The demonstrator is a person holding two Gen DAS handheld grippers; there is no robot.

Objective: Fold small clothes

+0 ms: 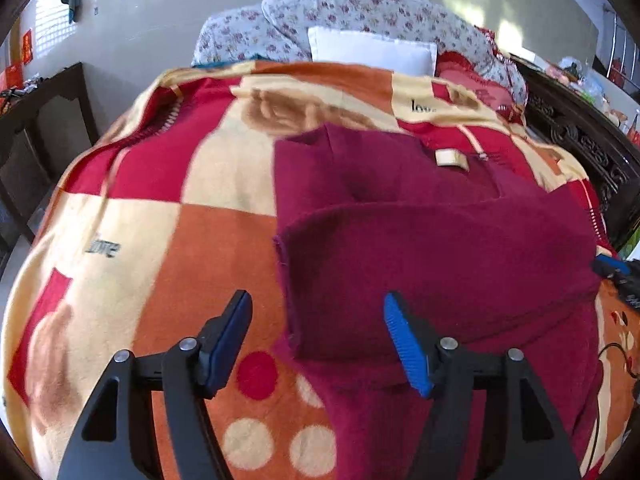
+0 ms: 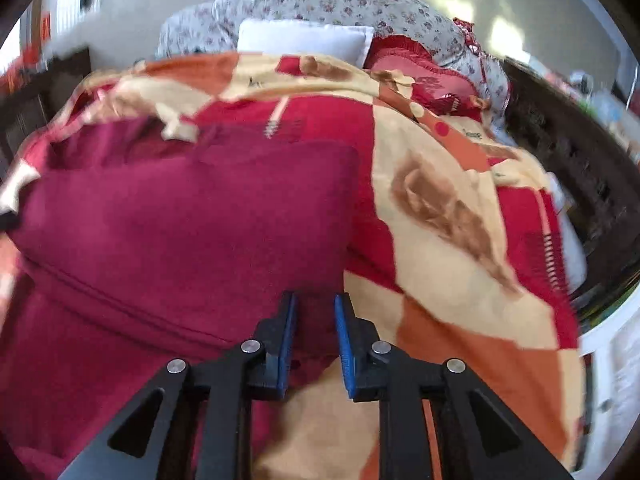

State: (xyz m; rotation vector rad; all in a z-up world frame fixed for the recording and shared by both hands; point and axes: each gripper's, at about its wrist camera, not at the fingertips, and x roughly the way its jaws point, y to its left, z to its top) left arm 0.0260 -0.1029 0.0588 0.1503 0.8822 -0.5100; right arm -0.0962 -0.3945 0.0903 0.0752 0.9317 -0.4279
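Left wrist view: left gripper (image 1: 316, 340) jaws spread wide over the maroon garment's (image 1: 440, 240) edge, gripping nothing. Right gripper (image 2: 315, 344) jaws nearly together around its hem, pinch unclear.

Both tongs (image 1: 318, 344) (image 2: 316, 344) are black, triangle-cutout arms; silver pivot screws; ribbed blue pads (image 1: 408, 350).
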